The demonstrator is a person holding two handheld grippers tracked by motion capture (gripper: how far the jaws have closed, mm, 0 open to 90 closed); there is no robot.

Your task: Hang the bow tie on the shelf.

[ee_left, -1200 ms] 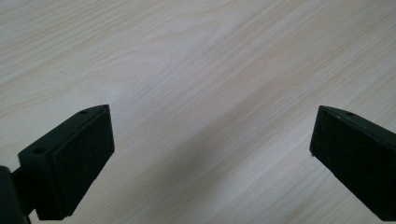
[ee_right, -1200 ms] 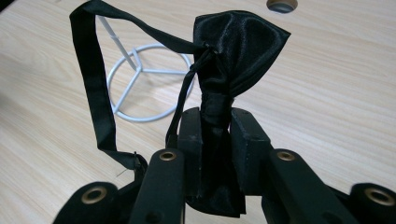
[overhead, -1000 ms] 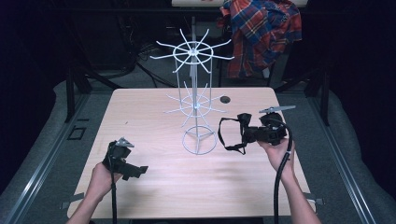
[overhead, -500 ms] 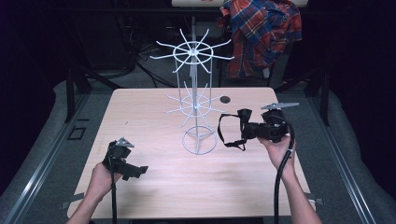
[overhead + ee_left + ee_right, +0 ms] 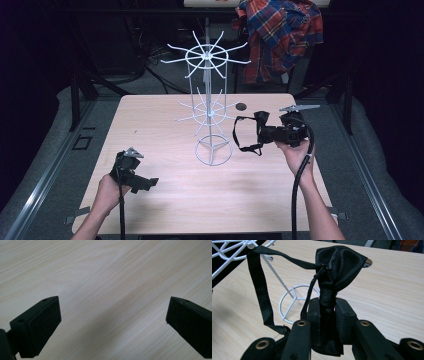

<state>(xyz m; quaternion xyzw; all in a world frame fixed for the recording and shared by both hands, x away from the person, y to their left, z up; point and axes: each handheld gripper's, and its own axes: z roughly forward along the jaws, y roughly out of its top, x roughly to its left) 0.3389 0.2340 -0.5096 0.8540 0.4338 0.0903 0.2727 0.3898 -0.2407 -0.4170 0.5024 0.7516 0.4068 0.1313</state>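
With my right gripper [image 5: 327,315] pinching the bow tie [image 5: 339,265] at its soft, light satin wing beside the rack [image 5: 207,107], its strap [image 5: 260,287] dangled limp, while my left gripper [image 5: 112,322] stood spread and empty.

Light wood-grain surface [image 5: 165,200], rectangular. White wire rack [image 5: 210,112] stands on it at centre, ring base flat on wood. Small dark round object [image 5: 241,106] lies near far edge, behind rack.
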